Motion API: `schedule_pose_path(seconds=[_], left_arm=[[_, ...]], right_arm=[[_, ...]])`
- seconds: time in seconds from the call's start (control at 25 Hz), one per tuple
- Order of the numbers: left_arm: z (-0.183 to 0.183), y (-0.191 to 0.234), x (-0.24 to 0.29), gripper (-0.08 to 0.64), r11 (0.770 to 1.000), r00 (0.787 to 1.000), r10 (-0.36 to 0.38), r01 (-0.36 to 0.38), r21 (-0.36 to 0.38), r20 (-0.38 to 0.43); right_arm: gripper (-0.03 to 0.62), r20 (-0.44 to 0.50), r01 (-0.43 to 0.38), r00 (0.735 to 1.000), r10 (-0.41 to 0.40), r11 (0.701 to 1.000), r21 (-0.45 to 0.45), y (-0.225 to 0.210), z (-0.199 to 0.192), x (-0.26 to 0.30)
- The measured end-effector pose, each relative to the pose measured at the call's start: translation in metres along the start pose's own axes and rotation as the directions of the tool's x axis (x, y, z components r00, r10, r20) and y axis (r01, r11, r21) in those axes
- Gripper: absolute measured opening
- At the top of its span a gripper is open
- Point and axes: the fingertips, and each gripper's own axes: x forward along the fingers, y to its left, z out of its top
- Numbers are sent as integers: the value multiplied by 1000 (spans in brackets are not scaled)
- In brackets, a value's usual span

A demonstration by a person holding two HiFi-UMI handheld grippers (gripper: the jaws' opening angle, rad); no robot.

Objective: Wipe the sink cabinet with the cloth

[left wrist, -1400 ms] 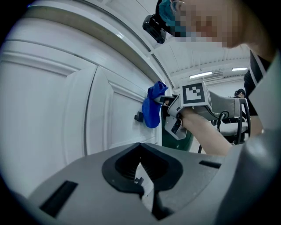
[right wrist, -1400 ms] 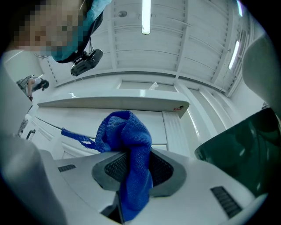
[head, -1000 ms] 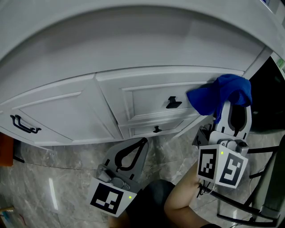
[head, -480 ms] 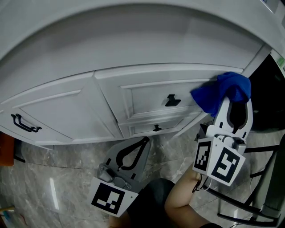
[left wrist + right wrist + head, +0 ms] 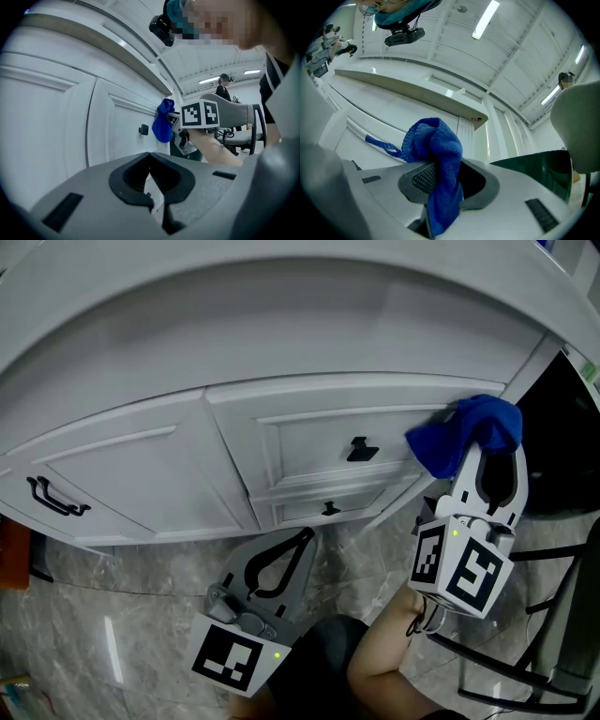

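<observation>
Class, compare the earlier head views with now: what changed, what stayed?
The right gripper, shut on the blue cloth, edged slightly up toward the cabinet drawer front; the cloth stays at its upper right corner. The left gripper stayed low, shut and empty.

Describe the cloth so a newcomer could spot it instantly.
Start at the white sink cabinet. At the right end of its upper drawer, the right tongs pinch a bunched cloth. Against the white cabinet, it alone is bright blue.

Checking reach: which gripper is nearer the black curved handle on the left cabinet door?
Left. Left gripper sits down-right of the black curved handle; right gripper is beyond, far right.
</observation>
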Motion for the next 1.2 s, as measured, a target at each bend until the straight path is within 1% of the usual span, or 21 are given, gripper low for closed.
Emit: schedule_pose_path(seconds=[0.12,0.16,0.2,0.28,0.36,0.44,0.56,0.68,0.8,0.92,0.96,1.04,1.12,1.2], left_arm=[[1,-2,0,3,1000,1000,1,-1,2,2],[2,-2,0,3,1000,1000,1,-1,2,2],[2,-2,-1,3,1000,1000,1,-1,5,2],[2,-1,-2,3,1000,1000,6,-6,16,-3],[2,2,-4,3,1000,1000,15,-15,22,-9],[2,6,-7,3,999,999,32,-32,15,-10],[2,11,-9,3,998,998,60,-60,4,-8],[1,17,-13,3,996,996,89,-88,26,-19],[-1,24,-18,3,991,992,124,-122,51,-35],[-2,31,-23,3,989,988,148,-147,32,-33],[-2,32,-24,3,988,988,151,-150,28,-33],[-3,35,-25,3,988,988,153,-152,29,-34],[-3,36,-26,3,988,988,150,-149,30,-32],[-3,36,-27,3,989,988,149,-148,26,-31]], right_arm=[[115,-11,0,1000,0,1000,-6,1,1,0],[115,-16,-6,1000,7,1000,16,1,2,-1],[115,-22,-20,1000,21,998,57,1,5,-4],[117,-25,-77,996,81,985,152,4,16,-11],[117,-13,-169,984,176,963,210,17,33,-19],[115,19,-277,959,282,927,251,41,50,-27],[115,74,-417,907,415,860,294,86,65,-35],[117,67,-510,856,513,814,277,127,65,-43],[115,52,-584,802,595,764,275,163,67,-57],[115,25,-635,752,659,714,295,195,64,-71],[117,17,-648,739,674,703,295,203,62,-73],[115,3,-663,722,692,690,289,214,58,-77],[115,-16,-668,716,698,691,275,222,53,-77],[115,-35,-665,717,696,698,267,227,46,-76]])
